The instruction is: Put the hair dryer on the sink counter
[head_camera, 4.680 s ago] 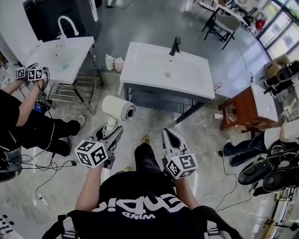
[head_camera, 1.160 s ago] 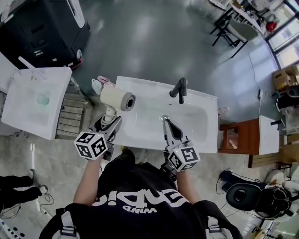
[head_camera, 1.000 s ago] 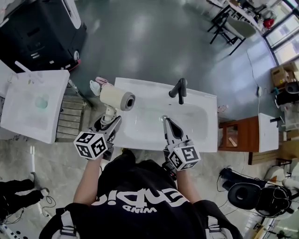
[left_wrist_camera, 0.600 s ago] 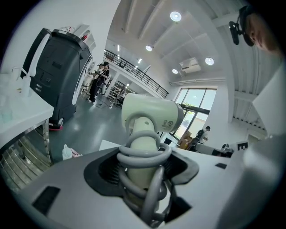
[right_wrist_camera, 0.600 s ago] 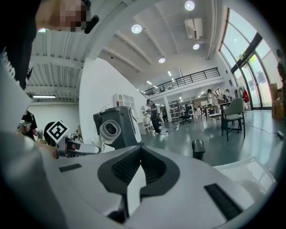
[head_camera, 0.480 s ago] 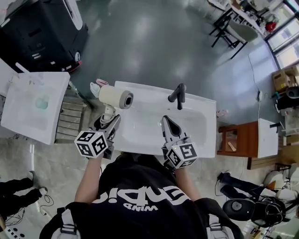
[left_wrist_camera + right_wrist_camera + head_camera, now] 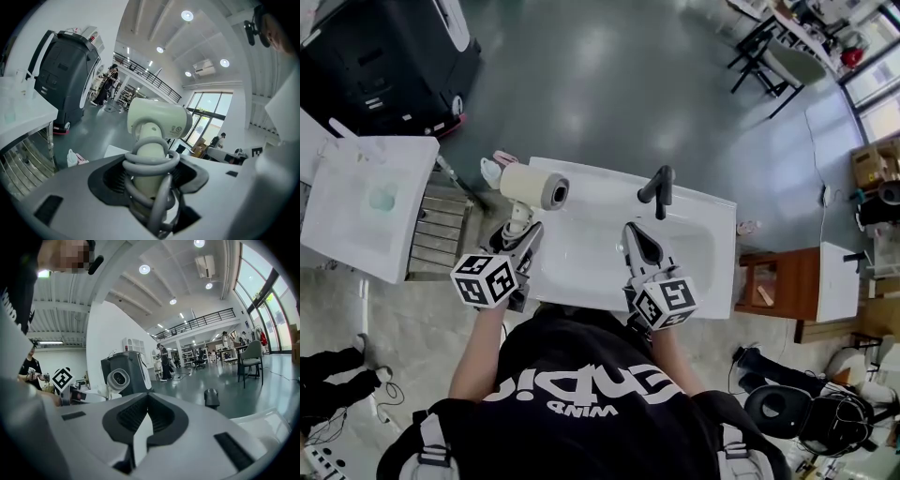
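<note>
A cream hair dryer [image 7: 532, 186] with its grey cord coiled round the handle stands upright in my left gripper [image 7: 523, 237], which is shut on the handle. It hangs over the left end of the white sink counter [image 7: 698, 204], nozzle pointing right. In the left gripper view the hair dryer [image 7: 157, 119] fills the middle, gripped by the left gripper [image 7: 150, 176]. My right gripper [image 7: 632, 232] is shut and holds nothing, over the basin near the black faucet [image 7: 657, 187]. From the right gripper [image 7: 147, 401] the hair dryer [image 7: 118, 378] shows to the left.
A second white sink [image 7: 356, 202] and a metal rack [image 7: 441, 232] stand to the left, a large black machine [image 7: 375, 52] beyond them. Small bags [image 7: 492, 170] lie by the counter's far left corner. A wooden stand [image 7: 778, 281] is on the right.
Since the earliest frame the person has walked up to the sink counter. Over the last second both grippers and the hair dryer have edged slightly further over it; the grip is unchanged.
</note>
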{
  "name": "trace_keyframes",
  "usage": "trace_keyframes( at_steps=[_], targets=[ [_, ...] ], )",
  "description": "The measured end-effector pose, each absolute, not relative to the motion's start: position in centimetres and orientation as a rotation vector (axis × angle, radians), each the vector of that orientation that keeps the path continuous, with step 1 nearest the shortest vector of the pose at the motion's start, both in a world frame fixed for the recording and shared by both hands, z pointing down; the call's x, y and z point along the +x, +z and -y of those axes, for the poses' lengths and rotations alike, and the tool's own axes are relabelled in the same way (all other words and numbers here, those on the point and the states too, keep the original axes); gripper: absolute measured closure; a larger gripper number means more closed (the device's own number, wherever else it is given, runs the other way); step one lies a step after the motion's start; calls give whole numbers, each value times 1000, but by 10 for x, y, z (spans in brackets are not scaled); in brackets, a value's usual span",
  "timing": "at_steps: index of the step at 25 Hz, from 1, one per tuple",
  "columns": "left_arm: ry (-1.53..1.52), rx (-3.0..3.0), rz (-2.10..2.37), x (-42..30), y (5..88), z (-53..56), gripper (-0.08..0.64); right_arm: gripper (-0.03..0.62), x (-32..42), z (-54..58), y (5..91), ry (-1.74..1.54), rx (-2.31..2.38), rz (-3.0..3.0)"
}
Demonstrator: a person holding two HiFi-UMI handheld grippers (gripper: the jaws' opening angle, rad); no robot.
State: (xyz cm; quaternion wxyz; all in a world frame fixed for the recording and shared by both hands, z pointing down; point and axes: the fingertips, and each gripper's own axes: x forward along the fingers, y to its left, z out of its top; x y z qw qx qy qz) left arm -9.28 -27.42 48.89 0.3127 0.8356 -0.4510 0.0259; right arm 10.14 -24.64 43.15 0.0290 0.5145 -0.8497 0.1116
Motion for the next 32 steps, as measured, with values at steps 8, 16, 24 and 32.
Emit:
trace_keyframes(
  at_steps=[8,16,24,32],
  targets=[
    [103,2193,1207,-89,502,287,285,574,102,252,435,348,1573,2633],
    [143,2168,1214,-85,518,300,285,574,107,252,434,360,1582,2638],
    [173,2119,1233,-88,541,319,285,574,104,251,435,369,1570,2645],
    [224,2087,1242,-90,573,338,285,574,104,250,437,375,1570,2643]
  ],
)
